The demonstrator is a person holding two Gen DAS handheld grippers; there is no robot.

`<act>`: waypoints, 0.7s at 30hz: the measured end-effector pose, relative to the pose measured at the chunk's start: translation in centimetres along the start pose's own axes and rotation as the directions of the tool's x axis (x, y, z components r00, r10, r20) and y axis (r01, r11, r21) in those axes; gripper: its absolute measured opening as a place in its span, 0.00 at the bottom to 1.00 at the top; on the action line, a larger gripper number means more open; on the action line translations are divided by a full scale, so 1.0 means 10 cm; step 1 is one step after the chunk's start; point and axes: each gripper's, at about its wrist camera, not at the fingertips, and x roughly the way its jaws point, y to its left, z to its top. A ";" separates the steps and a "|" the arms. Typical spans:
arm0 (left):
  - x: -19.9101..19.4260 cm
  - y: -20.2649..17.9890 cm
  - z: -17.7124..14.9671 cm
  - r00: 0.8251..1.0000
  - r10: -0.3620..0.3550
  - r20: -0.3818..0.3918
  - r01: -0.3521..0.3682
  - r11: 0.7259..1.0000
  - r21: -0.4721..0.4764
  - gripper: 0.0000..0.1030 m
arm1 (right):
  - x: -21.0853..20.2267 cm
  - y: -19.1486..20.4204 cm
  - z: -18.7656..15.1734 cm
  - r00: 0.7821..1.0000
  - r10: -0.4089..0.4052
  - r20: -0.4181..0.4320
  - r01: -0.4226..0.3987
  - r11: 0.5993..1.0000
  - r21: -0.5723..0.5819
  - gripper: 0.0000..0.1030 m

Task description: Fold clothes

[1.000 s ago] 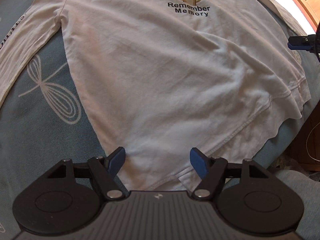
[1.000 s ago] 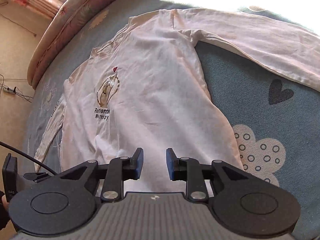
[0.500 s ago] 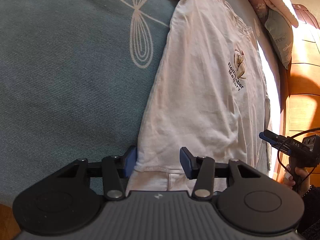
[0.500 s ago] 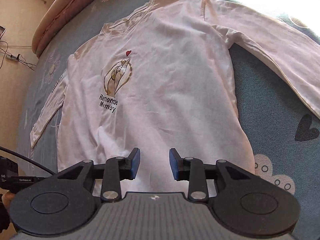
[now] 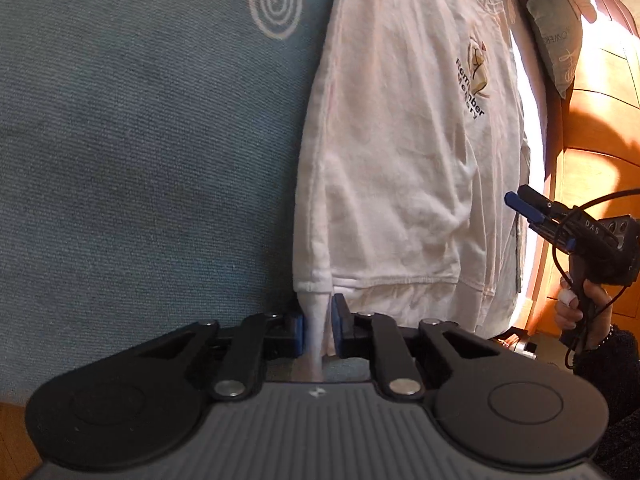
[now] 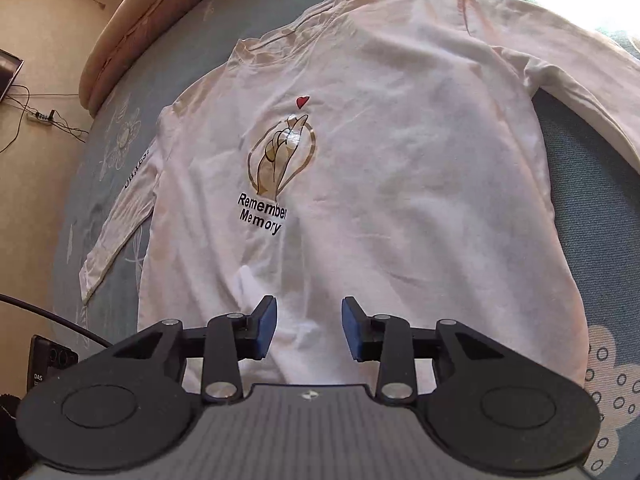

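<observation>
Both views fisheye, edges bent, corners vignetted dark. Left wrist view: dim, bedspread in shade, slightly soft; hard sunlight at right, wooden panel glowing orange, bright strip blown out. Right wrist view: brighter, sharper; shirt evenly lit, top right corner overexposed to white.

Shirt: white knit cloth, matt, softly creased, stitched hem; printed motif with a slightly glossy film. Bedcover: blue-grey woven cloth, coarse visible weave, matt, pale printed patterns. Left gripper: matt black plastic arms, bright metal pivot pins, blue rubbery pads, ribbed grey housing. Headboard: varnished orange wood, glossy.
</observation>
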 end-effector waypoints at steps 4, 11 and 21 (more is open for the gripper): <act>-0.10 0.02 -0.08 0.998 0.046 0.035 -0.045 0.998 -0.039 0.02 | -0.03 -0.04 0.00 0.999 -0.035 -0.007 0.035 0.999 -0.001 0.39; -0.39 0.19 -0.13 0.991 0.130 0.031 -0.127 0.989 -0.080 0.02 | -0.18 -0.18 -0.04 0.995 -0.094 -0.013 0.094 0.996 0.004 0.40; -0.29 0.18 -0.01 0.989 0.147 0.008 -0.147 0.989 -0.023 0.10 | -0.64 -0.64 -0.40 0.969 -0.246 0.006 0.243 0.962 0.127 0.47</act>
